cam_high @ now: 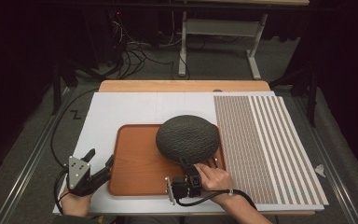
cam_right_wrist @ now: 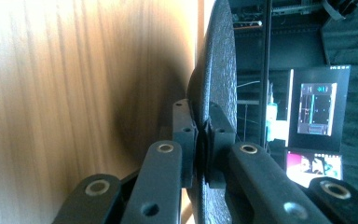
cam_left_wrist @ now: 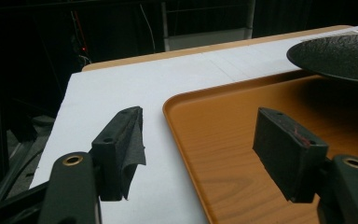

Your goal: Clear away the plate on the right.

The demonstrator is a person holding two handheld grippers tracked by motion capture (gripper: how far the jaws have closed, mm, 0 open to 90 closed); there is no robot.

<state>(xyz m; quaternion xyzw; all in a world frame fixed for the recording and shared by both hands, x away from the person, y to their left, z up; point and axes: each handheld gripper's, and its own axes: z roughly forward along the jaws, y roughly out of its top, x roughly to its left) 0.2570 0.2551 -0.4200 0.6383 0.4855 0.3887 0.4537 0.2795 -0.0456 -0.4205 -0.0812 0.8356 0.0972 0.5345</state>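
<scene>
1. One dark textured round plate (cam_high: 188, 137), seen edge-on in the right gripper view.
2. One orange-brown wooden tray (cam_high: 137, 165).
3. One white board (cam_high: 121, 109) covering the table (cam_high: 182, 86).
4. One patterned mat (cam_high: 265, 140) with dotted and striped print, on the board's right part.
5. Two claws: left claw (cam_high: 99, 158), right claw (cam_high: 185, 162).
6. Two hands: left hand (cam_high: 74, 203), right hand (cam_high: 214, 178).
7. Two lit screens (cam_right_wrist: 318, 108) in the right gripper view's background.

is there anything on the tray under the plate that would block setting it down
Nothing visible does. The right gripper holds the dark plate by its rim above the brown tray, whose surface looks bare; the part beneath the plate is hidden.
</scene>
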